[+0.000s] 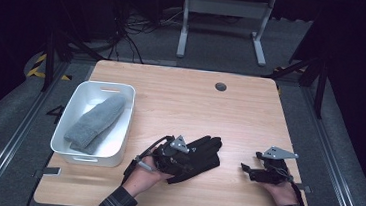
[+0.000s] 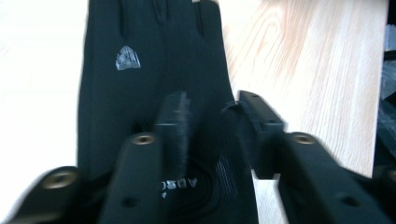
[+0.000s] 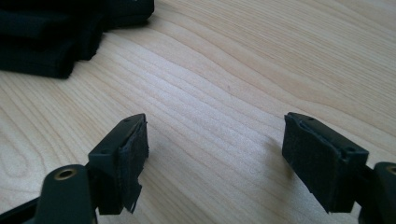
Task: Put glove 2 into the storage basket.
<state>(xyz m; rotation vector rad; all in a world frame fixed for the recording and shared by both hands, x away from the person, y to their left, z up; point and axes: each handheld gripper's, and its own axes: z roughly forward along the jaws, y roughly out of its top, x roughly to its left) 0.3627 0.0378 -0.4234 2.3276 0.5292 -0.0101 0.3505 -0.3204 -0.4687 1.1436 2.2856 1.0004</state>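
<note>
The black glove lies flat on the counter, just right of the white bin, and it should handle as a light, limp, stretchy thing: no stiffness to lever against, it will droop and fold wherever you lift it. Judging by the left gripper view, your best hold is the cuff, where the hem is doubled and the printed lettering sits; a pinch there should carry the whole glove, while a pinch on a finger would likely let it swing and stretch. Your left tongs sit over that cuff end with the jaws parted to either side of the cloth and not pressing it, so nothing is gripped. Your right tongs rest well to the right of the glove, jaws spread wide over bare wood and empty. By count: what looks like one glove on the counter, though the dark heap may hide a second beneath; one bin left of it; one rolled grey towel inside that bin; two tongs.
</note>
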